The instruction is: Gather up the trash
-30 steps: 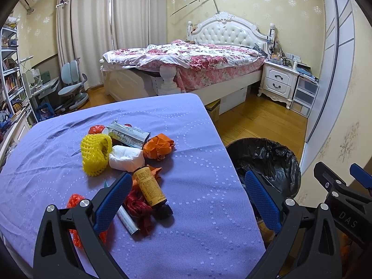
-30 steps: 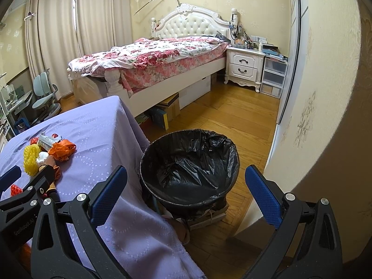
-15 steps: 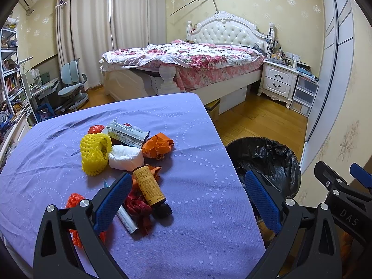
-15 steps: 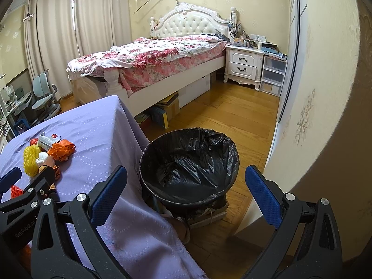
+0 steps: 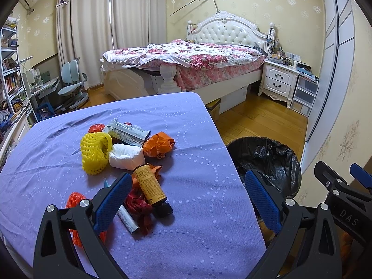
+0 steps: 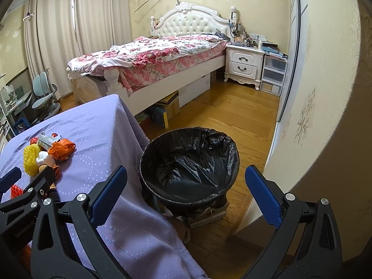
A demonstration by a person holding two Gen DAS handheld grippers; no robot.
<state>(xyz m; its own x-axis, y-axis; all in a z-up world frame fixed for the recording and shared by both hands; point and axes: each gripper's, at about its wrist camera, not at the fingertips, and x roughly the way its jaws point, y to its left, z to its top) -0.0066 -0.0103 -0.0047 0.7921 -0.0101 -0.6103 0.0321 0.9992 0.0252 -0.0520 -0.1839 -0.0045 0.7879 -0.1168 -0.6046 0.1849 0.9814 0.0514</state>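
A pile of trash lies on the purple-clothed table (image 5: 197, 121): a yellow foam net (image 5: 95, 153), a white wad (image 5: 126, 155), an orange wrapper (image 5: 159, 144), a printed packet (image 5: 127, 133), a brown bottle (image 5: 150, 186), a red scrunched piece (image 5: 137, 205) and an orange net (image 5: 74, 200). My left gripper (image 5: 186, 200) is open and empty, hovering just before the bottle. A bin with a black bag (image 6: 189, 160) stands on the floor right of the table. My right gripper (image 6: 186, 190) is open and empty above the bin's near rim.
A bed (image 5: 186, 58) and a white nightstand (image 5: 277, 81) stand behind. A wall (image 6: 325, 93) is close on the right of the bin. A desk chair (image 5: 72, 86) and shelves (image 5: 9, 69) are at far left. Wooden floor (image 6: 232, 116) lies beyond the bin.
Both grippers have shifted only slightly; the right view has edged a little toward the bin. Nothing was taken hold of.
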